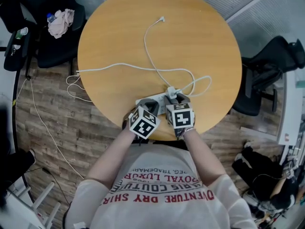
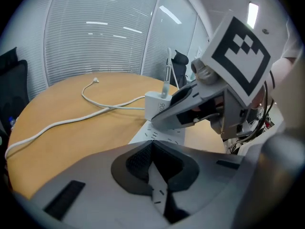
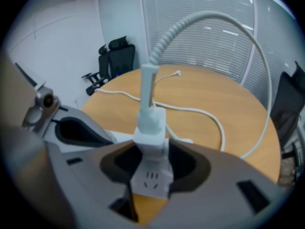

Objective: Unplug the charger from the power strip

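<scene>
R gripper is on it now: jaws wide, charger dead centre between them, pads not pressing yet, dark gaps either side. In the right gripper view the charger sits lower centre, its long axis running straight up the frame w/ the cable stem rising off its top. Below it is the power strip, plug still seated.

In the head view it's all at the lower middle of the round table: strip lies across, charger at its right end, R gripper right over it. L gripper is just left, over the strip's other end. Left gripper view shows L w/ tips together, nothing between, white strip under them. Looks like a hold-down, can't confirm pressure.

So R is the nearer hand, no question. Next, I'd say: close across the charger body, pull along that upright axis while L pins the strip.
</scene>
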Action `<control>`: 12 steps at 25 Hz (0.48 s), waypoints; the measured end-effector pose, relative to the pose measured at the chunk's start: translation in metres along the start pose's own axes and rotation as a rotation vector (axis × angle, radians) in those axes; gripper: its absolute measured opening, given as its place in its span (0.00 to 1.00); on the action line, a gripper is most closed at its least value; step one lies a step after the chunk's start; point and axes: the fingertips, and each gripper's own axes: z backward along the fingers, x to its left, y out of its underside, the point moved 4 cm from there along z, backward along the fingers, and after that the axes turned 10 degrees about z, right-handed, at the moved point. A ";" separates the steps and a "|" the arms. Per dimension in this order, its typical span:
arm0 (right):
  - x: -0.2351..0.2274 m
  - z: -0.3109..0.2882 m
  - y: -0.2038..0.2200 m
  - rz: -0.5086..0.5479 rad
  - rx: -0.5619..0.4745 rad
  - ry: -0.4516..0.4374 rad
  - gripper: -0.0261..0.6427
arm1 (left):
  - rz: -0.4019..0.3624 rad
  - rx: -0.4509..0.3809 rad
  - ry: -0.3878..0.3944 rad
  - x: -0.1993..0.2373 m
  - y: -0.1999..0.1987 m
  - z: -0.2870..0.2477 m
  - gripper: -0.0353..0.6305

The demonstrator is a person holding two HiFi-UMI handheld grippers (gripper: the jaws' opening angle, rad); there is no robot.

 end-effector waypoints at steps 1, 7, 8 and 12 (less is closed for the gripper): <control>-0.001 -0.002 -0.001 -0.002 0.005 0.003 0.31 | 0.000 0.000 0.000 0.000 0.000 0.000 0.10; -0.002 -0.002 0.000 0.002 -0.011 -0.001 0.31 | 0.003 0.002 -0.003 0.000 -0.001 -0.001 0.10; -0.001 -0.003 0.000 0.003 -0.013 0.001 0.29 | 0.003 0.002 -0.003 0.000 -0.001 -0.001 0.10; 0.001 -0.001 0.000 0.003 0.005 0.006 0.27 | 0.000 0.002 -0.003 0.000 -0.001 -0.001 0.10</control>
